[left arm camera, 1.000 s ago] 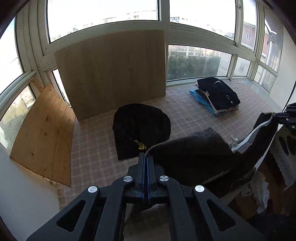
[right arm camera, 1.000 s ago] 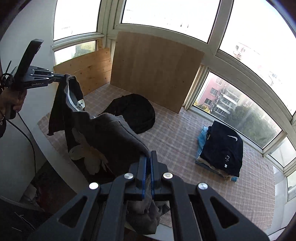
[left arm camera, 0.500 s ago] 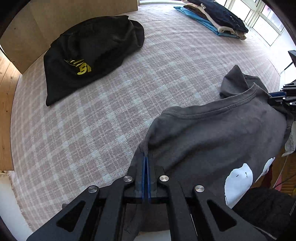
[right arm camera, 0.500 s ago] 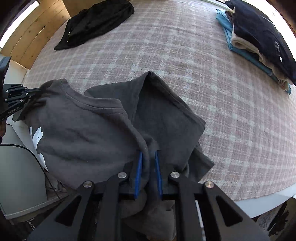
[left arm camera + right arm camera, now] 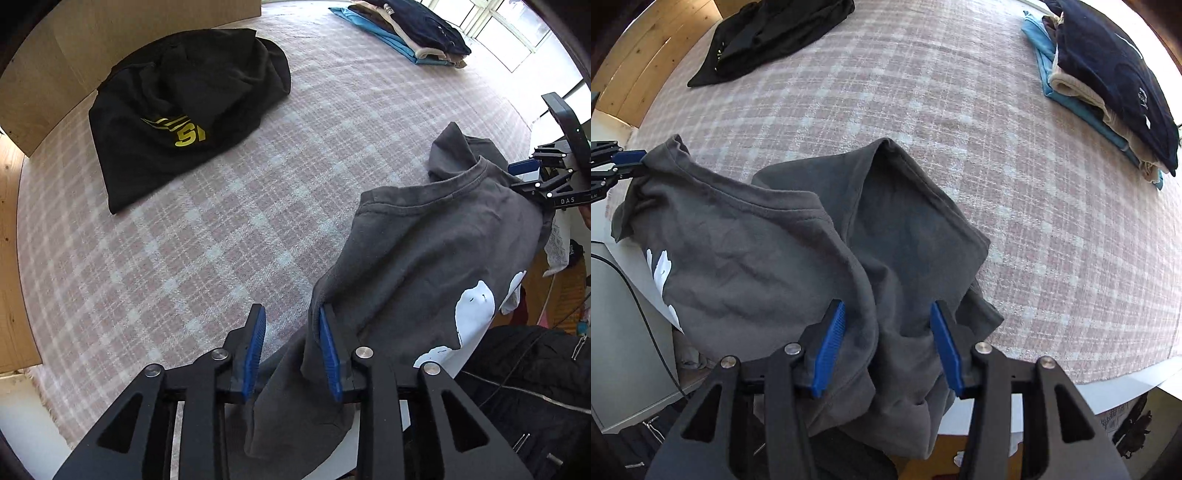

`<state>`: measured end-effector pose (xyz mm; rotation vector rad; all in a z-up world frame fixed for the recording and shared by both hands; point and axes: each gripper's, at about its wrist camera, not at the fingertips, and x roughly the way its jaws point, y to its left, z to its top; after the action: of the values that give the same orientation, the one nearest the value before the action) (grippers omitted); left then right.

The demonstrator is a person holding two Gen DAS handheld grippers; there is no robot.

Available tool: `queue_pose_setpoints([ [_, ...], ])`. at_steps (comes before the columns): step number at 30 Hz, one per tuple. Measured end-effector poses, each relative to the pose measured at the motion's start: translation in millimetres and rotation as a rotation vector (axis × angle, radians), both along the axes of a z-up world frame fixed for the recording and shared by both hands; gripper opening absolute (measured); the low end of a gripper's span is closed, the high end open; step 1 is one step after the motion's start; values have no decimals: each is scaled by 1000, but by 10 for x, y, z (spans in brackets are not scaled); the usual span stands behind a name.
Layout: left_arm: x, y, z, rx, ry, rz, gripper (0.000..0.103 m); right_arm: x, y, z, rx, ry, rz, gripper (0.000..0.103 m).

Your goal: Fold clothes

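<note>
A dark grey T-shirt [image 5: 436,251] with a white print lies at the near edge of the checked pink cloth [image 5: 207,236], its lower part hanging over the edge. It also shows in the right wrist view [image 5: 798,251], with one sleeve spread on the cloth. My left gripper [image 5: 291,321] is open; the shirt's shoulder edge rests against its right pad. My right gripper [image 5: 888,310] is open, with bunched shirt fabric lying loose between its pads.
A crumpled black garment [image 5: 184,107] with yellow lettering lies at the far left of the cloth. A stack of folded clothes [image 5: 1108,74] sits at the far right. Wooden boards [image 5: 44,74] stand behind. A black jacket [image 5: 535,376] lies below the near edge.
Both grippers have opened and let go of the grey T-shirt. A second ago they held it up in the air; now it lies on the cloth's near edge.
</note>
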<state>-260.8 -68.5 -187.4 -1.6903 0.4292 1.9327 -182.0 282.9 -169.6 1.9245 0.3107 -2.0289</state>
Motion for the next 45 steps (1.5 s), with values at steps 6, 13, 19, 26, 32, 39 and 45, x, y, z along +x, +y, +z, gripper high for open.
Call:
queue_pose_setpoints([
  [6,-4,-52,-30,-10,-33,-16,35,71,25,-19,-77,-15,38,10],
  [13,100,-26,92,9,-39,-25,39,60,72,-28,-87,-22,44,9],
  [19,201,150,55,-7,-54,-69,39,101,63,-35,-75,-11,56,9],
  [26,255,252,-113,-118,-53,-116,28,129,104,-45,-83,-12,55,9],
  [32,186,125,-46,-135,-19,-80,12,128,40,-59,-77,-14,66,9],
  [39,106,-127,383,-78,119,29,3,129,96,44,-113,33,50,6],
  [45,39,-390,898,-41,281,120,3,149,61,724,-167,190,39,5],
])
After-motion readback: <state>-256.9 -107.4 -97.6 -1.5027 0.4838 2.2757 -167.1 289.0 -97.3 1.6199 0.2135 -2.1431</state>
